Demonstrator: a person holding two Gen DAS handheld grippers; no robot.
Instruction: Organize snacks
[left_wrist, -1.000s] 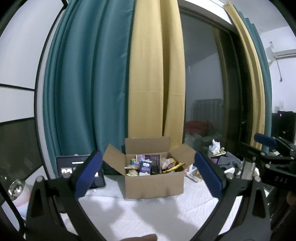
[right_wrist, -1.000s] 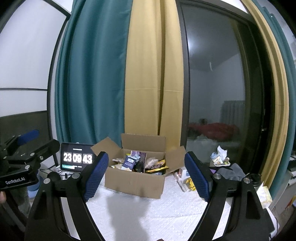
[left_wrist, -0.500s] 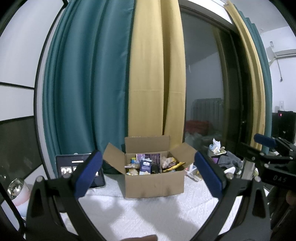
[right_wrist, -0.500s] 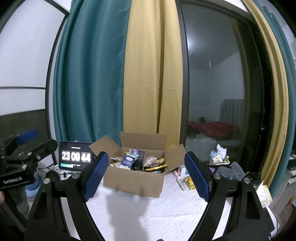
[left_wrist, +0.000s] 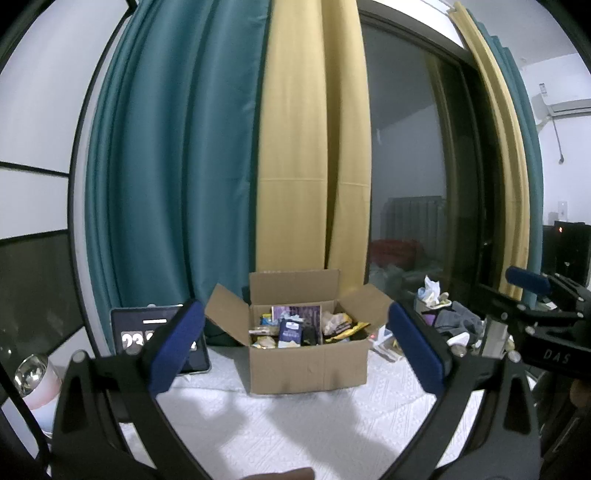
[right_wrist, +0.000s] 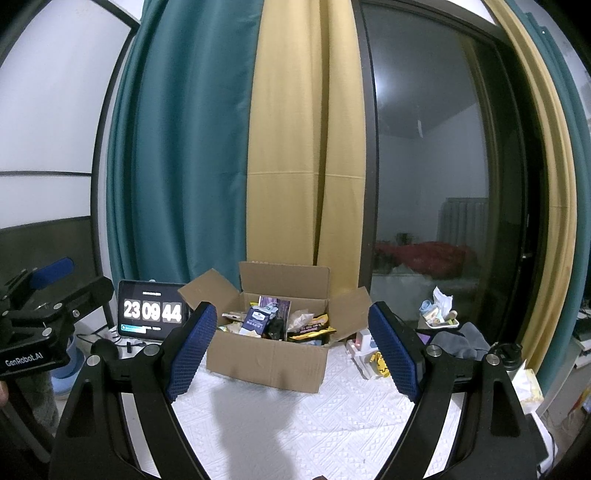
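Note:
An open cardboard box (left_wrist: 308, 365) (right_wrist: 266, 360) stands on the white patterned tablecloth (left_wrist: 295, 428) (right_wrist: 295, 424), flaps spread, packed with several snack packets: a dark blue pack (left_wrist: 289, 329) (right_wrist: 256, 320), a purple one (left_wrist: 295, 314), yellow and black wrappers (right_wrist: 312, 328). My left gripper (left_wrist: 295, 343) hangs level in front of the box, blue pads wide apart, nothing between them. My right gripper (right_wrist: 293, 347) is likewise open and empty, a short way before the box. Each gripper shows at the edge of the other's view.
A tablet clock (right_wrist: 151, 314) (left_wrist: 147, 336) leans at the left of the box. Small items (right_wrist: 365, 350) lie right of the box. Grey cloth (right_wrist: 460, 339) and a tray of bits (right_wrist: 439, 314) sit further right. Teal and yellow curtains (right_wrist: 258, 147) hang behind, beside a dark window (right_wrist: 443, 147).
The tablet clock has ticked on one second. Both grippers hold still and stay open.

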